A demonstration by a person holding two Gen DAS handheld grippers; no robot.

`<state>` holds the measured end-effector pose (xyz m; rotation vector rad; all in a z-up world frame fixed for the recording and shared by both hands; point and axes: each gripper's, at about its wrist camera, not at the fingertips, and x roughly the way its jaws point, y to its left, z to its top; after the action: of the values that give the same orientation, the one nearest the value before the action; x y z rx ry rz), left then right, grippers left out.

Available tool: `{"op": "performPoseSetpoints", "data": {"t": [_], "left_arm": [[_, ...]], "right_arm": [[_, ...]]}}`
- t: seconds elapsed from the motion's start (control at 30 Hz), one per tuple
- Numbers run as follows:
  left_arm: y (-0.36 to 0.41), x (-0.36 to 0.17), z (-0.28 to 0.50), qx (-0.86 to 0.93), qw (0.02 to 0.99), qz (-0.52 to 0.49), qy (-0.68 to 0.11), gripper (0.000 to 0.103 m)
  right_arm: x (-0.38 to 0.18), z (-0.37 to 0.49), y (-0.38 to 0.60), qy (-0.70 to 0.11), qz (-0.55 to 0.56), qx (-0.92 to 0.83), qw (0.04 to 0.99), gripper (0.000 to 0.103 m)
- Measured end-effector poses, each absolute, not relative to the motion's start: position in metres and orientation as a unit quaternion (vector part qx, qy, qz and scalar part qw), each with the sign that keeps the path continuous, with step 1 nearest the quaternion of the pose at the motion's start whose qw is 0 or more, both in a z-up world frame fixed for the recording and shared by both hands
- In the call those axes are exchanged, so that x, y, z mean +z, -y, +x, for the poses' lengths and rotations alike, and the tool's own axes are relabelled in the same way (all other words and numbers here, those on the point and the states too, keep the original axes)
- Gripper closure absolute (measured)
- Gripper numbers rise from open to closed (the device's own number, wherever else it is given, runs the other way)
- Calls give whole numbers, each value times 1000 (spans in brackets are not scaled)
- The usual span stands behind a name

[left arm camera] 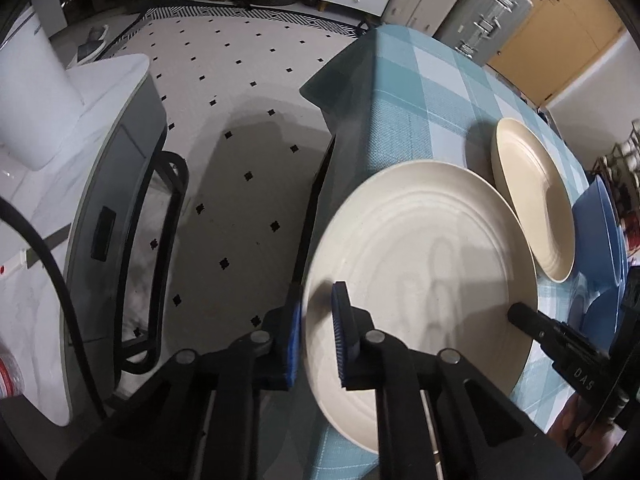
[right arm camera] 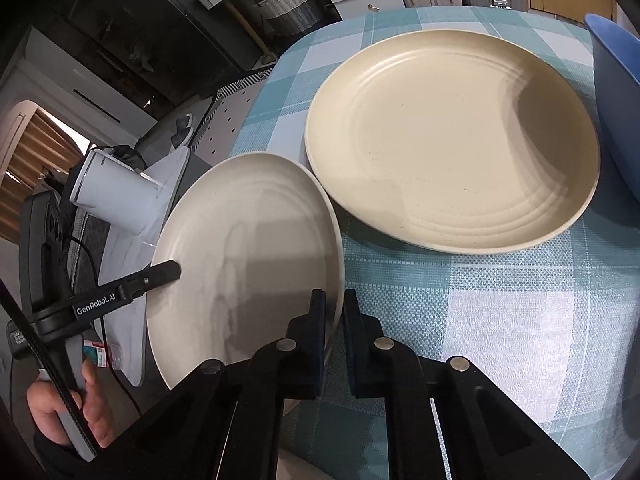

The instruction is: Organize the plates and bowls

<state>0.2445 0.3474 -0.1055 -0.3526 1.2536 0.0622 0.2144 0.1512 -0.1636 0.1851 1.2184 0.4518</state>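
The round cream plate [left arm camera: 420, 264] with ridged rings overhangs the edge of the checked teal tablecloth [right arm camera: 500, 320]. The left gripper [left arm camera: 316, 340] and right gripper [right arm camera: 334, 340] each clamp its rim, jaws nearly closed. A second, yellower plate [right arm camera: 452, 140] lies flat beside it, with a blue bowl [right arm camera: 618, 100] beyond.

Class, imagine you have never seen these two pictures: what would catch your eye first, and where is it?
The pale plate hanging over the table's edge, pinched on opposite rims by the left gripper and the right gripper. Just beyond it a cream plate lies flat on the checked tablecloth, with a blue bowl at the far right.
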Motion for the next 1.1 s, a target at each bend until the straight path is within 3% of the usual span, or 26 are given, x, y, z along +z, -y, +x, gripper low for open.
{"op": "performPoseSetpoints", "data": {"t": [0.8, 1.1], "left_arm": [[-331, -67, 229, 40, 804, -142, -576, 94], [-323, -79, 230, 45, 797, -143, -586, 94]], "right_arm": [[-127, 201, -122, -552, 117, 210, 798, 96], [-134, 201, -114, -564, 138, 199, 789, 97]]}}
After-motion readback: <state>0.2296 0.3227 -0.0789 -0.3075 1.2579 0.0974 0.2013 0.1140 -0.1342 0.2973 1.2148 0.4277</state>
